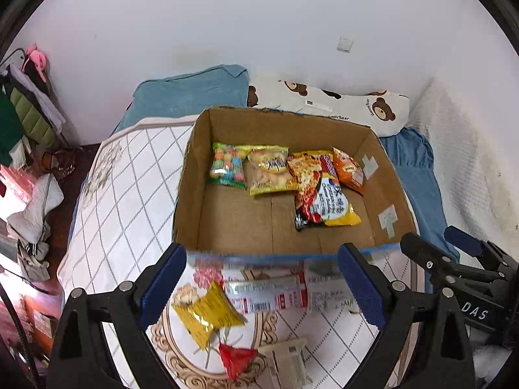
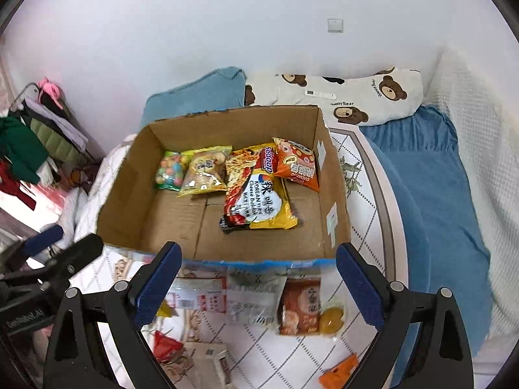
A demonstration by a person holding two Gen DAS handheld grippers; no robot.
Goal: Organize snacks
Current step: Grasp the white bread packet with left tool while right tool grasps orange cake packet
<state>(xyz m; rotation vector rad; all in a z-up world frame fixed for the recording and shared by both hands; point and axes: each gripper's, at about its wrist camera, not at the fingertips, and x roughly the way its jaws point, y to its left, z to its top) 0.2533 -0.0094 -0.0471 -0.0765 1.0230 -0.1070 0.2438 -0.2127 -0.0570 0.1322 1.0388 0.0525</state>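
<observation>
An open cardboard box (image 1: 227, 227) (image 2: 136, 194) sits on the bed. Inside, along the far wall, lie a bag of coloured candy (image 1: 227, 165) (image 2: 171, 171), a yellow biscuit bag (image 1: 269, 168) (image 2: 204, 171), noodle packs (image 1: 324, 194) (image 2: 259, 197) and an orange snack bag (image 1: 348, 170) (image 2: 296, 168). Loose snacks lie in front of the box: a yellow packet (image 1: 207, 316), a red packet (image 1: 236, 359) (image 2: 167, 345), white-red packets (image 1: 266, 295) (image 2: 201, 295) and an orange-brown packet (image 2: 305, 306). My left gripper (image 1: 262, 291) and my right gripper (image 2: 258, 291) are both open and empty above them.
The bed has a white quilt with a grid pattern (image 1: 129, 194), a blue blanket (image 2: 438, 194) on the right, and a blue pillow (image 1: 194, 94) and bear-print pillow (image 2: 356, 97) by the wall. Clothes (image 1: 22, 120) hang at the left. A small orange packet (image 2: 339, 372) lies near the front.
</observation>
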